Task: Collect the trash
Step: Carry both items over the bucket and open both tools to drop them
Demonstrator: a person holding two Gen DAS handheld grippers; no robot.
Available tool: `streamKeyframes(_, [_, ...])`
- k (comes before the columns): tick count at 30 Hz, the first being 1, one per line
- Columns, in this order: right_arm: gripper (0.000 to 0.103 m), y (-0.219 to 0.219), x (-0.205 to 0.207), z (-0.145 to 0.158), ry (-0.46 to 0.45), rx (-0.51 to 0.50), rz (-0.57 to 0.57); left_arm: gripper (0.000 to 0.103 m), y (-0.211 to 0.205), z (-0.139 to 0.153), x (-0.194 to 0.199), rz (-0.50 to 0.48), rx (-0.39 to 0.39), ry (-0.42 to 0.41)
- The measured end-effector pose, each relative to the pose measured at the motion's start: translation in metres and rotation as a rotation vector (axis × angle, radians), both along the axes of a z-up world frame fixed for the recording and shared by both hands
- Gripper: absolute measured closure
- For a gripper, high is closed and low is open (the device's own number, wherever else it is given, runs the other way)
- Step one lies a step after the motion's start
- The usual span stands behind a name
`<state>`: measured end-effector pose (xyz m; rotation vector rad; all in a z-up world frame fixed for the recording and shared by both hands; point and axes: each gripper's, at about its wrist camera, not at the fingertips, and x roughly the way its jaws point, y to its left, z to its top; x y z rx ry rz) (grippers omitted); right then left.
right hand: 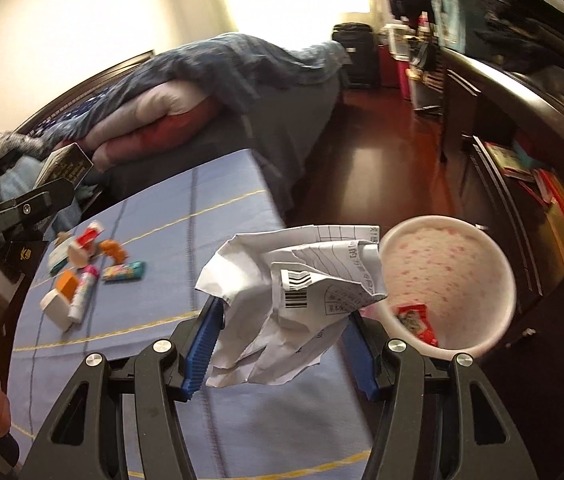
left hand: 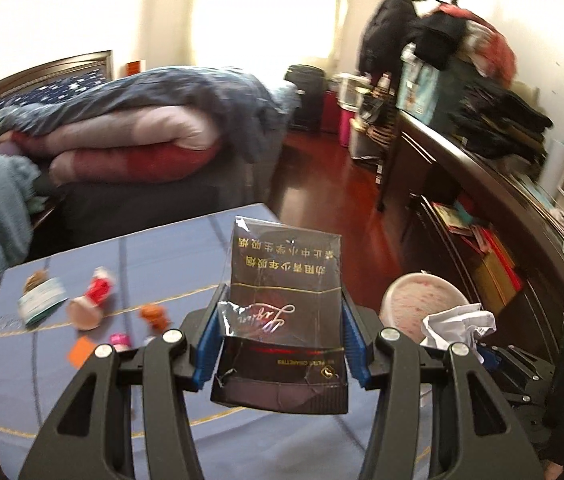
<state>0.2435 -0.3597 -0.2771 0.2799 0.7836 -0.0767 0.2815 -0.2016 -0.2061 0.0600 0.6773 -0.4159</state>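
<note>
L gripper (left hand: 282,344) is clamped on a dark cig box (left hand: 282,312), up over the blue table (left hand: 161,248). R gripper (right hand: 286,344) squeezes crumpled paper (right hand: 294,292) right by the pink-spotted bin (right hand: 478,280), w/ a red wrapper (right hand: 416,320) inside.

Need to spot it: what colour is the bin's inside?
Pale pink with red speckles, on the bin; clearest in the right wrist view.

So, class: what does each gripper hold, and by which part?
Left gripper: the dark cigarette pack, clamped across its side edges near the lower half. Right gripper: the crumpled paper, pinched across its lower part.
</note>
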Motion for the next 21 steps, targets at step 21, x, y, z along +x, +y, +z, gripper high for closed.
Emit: streamKeyframes(21, [0.044,-0.136,-0.030,-0.030,0.036,-0.009,-0.316,0.051,-0.164,-0.039,0.010,-0.298,0.055,0.049])
